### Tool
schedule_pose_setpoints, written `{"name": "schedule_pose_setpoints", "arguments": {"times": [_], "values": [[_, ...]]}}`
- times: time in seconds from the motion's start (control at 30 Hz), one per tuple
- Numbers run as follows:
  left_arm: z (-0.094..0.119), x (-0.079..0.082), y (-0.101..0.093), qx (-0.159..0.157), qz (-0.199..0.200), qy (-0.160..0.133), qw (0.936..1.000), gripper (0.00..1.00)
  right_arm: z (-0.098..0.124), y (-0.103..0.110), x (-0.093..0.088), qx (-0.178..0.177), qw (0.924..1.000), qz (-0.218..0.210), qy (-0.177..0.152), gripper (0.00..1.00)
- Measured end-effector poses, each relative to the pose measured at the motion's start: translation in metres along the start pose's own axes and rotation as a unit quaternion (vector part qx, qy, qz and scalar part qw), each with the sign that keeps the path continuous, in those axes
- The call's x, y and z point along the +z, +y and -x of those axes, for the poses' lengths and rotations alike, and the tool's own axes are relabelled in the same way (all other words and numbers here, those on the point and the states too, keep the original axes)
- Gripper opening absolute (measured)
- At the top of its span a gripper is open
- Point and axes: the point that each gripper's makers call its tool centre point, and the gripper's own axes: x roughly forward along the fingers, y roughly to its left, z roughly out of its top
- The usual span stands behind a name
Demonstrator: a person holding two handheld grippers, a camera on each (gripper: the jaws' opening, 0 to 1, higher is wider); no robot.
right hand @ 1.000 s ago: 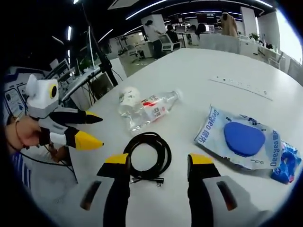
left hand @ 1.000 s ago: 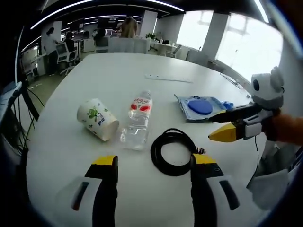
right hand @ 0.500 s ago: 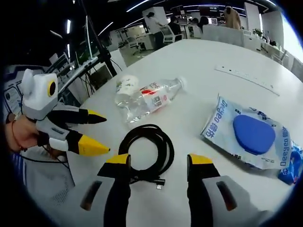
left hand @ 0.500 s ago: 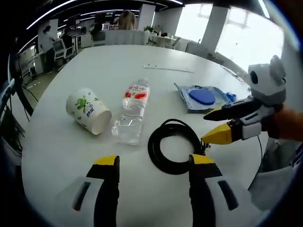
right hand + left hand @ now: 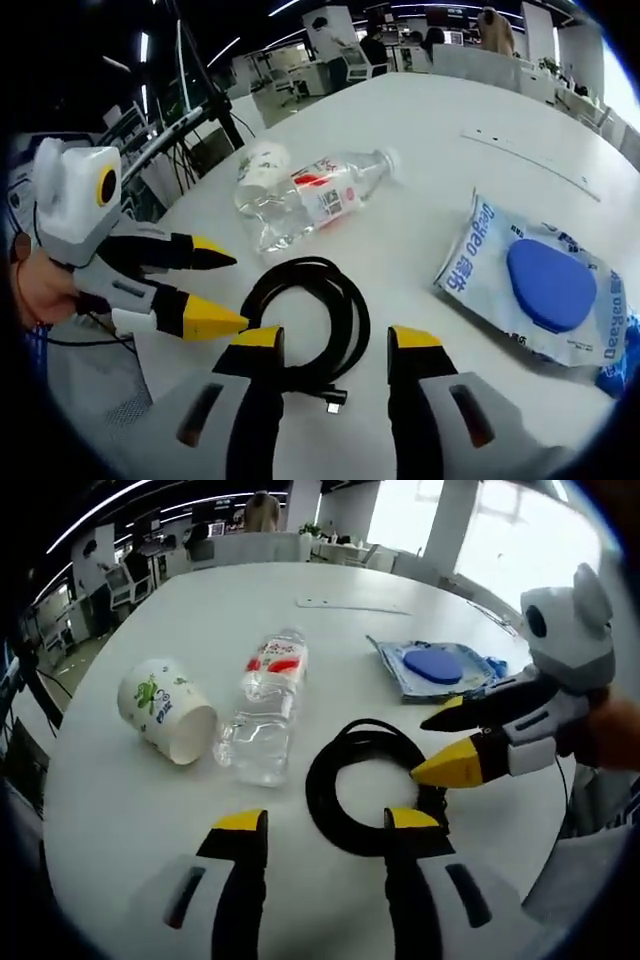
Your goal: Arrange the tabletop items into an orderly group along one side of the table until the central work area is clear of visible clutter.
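White counter, open office behind. Both tongs, left & right, moved in over black cable coil at frame centre, jaws wide, nothing held; pickup prob next.

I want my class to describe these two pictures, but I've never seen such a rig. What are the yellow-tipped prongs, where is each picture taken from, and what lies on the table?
A person holds a hand tool in each hand; no robot arm is there. Each carries a camera looking along its two fingers. In the left gripper view, the left gripper is at the bottom and the right gripper enters from the right. On the white table lie a black cable, a bottle, a paper cup and a blue packet. Both grippers are open and hold nothing.
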Motion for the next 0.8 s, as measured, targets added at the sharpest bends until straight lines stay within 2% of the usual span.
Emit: {"name": "schedule_pose_setpoints", "arguments": {"times": [0.5,0.57,0.6,0.7,0.8], "values": [[-0.016,-0.002,-0.002,0.005,-0.016,0.015,0.9998,0.39,-0.014,-0.003,-0.004,-0.001,0.9999,-0.004,0.011,0.25],[-0.019,-0.007,-0.001,0.011,-0.028,0.028,0.9991,0.36,-0.015,-0.005,-0.005,-0.005,0.9999,-0.003,0.013,0.23],[-0.02,-0.002,0.001,0.016,-0.043,0.017,0.9988,0.34,-0.015,-0.006,-0.005,-0.006,0.9999,-0.002,0.013,0.21],[-0.019,-0.004,0.001,0.023,-0.045,0.024,0.9984,0.28,-0.015,-0.012,-0.005,-0.017,0.9998,-0.001,0.012,0.15],[-0.022,-0.003,-0.003,0.024,-0.055,0.022,0.998,0.2,-0.016,-0.012,-0.005,-0.017,0.9998,-0.006,0.011,0.14]]}}
